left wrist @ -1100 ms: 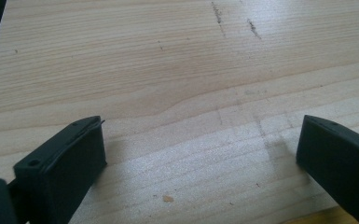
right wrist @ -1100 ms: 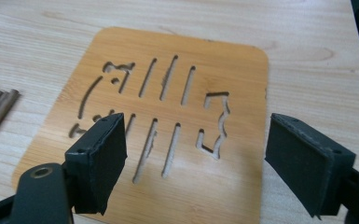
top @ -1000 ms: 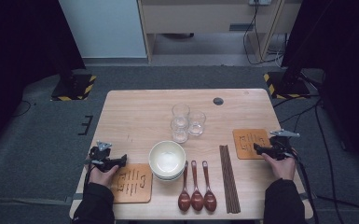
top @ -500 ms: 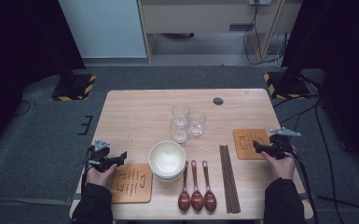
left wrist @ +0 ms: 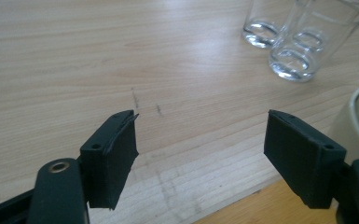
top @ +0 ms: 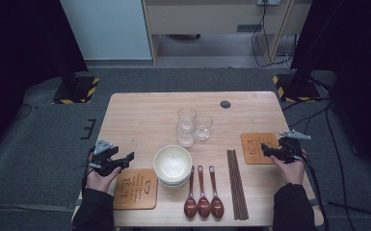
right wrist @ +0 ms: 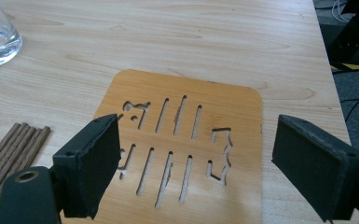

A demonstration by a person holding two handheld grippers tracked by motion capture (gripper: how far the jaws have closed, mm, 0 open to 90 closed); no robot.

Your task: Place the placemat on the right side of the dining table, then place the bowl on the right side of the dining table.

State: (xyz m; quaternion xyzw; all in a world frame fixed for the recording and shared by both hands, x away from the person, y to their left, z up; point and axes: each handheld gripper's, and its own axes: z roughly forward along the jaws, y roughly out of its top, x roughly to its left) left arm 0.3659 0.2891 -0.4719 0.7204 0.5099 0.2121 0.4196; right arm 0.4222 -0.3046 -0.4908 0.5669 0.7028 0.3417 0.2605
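Note:
My left gripper (top: 126, 158) is held open at the table's left edge, just above a wooden coaster (top: 135, 188); its jaws (left wrist: 200, 156) hold nothing over bare wood. At the right edge, my right gripper (top: 266, 149) hovers open over a second slotted wooden coaster (top: 254, 147) (right wrist: 186, 140), with its jaws wide apart on either side of the cut-outs. A stack of cream bowls (top: 172, 164) sits front centre. Behind the bowls stand three clear glasses (top: 192, 125) (left wrist: 303, 42).
Three dark wooden spoons (top: 203, 195) lie in front of the bowls, with a bundle of brown chopsticks (top: 235, 183) (right wrist: 9, 149) to their right. A small black disc (top: 225, 104) sits near the table's far edge. Dark floor and cables surround the table.

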